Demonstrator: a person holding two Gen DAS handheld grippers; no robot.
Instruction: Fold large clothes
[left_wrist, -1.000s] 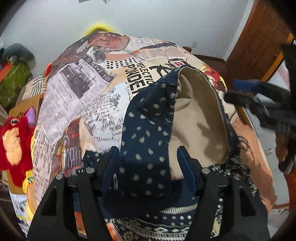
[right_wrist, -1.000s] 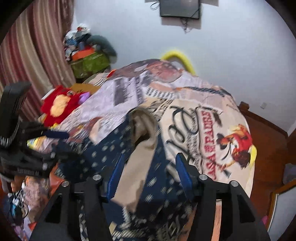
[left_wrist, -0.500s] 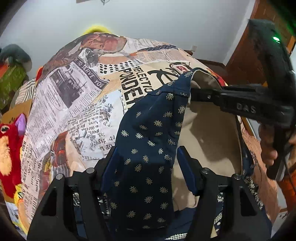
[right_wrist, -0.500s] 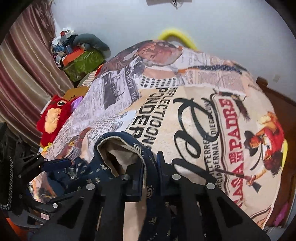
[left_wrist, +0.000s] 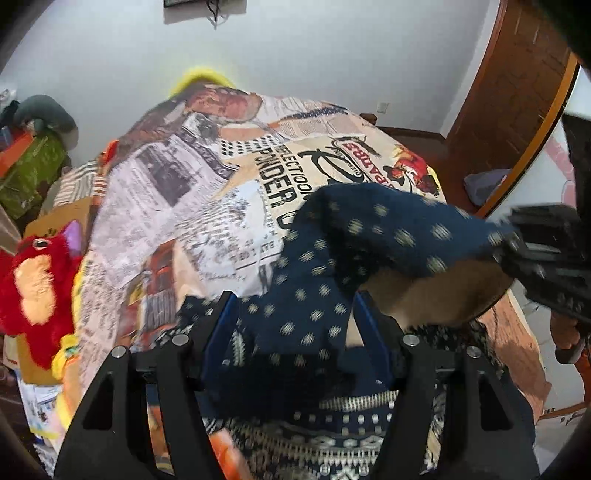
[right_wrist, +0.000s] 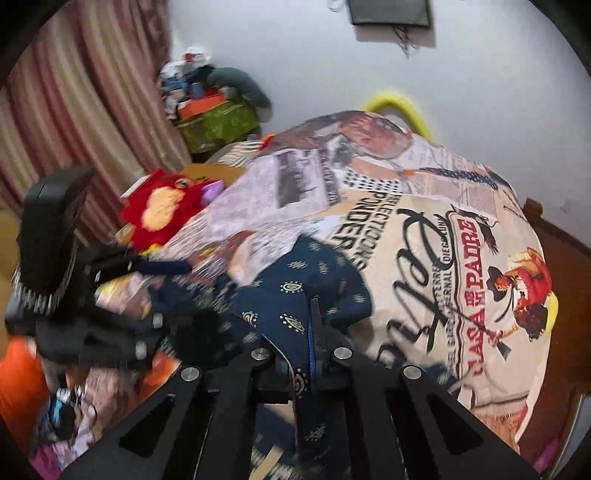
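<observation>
A navy garment with small cream dots and a tan lining (left_wrist: 373, 236) lies on the printed bedspread (left_wrist: 207, 192). My left gripper (left_wrist: 297, 321) is open, its blue fingers (left_wrist: 221, 325) spread on either side of a raised fold of the cloth. My right gripper (right_wrist: 310, 325) is shut on the garment's edge (right_wrist: 295, 288) and holds it up. In the left wrist view the right gripper (left_wrist: 546, 254) pulls that edge toward the right. In the right wrist view the left gripper (right_wrist: 110, 291) is at the left, blurred.
A red plush toy (left_wrist: 33, 288) lies at the bed's left side. A green box with clutter (right_wrist: 218, 122) stands in the far corner by striped curtains (right_wrist: 74, 110). A wooden door (left_wrist: 509, 74) is at the right, a yellow hoop (right_wrist: 399, 107) at the bed's far end.
My right gripper, shut on the garment's edge, has drawn it out to the right and lifted it. My left gripper stays open around the fold; the cloth between its fingers has shifted.
</observation>
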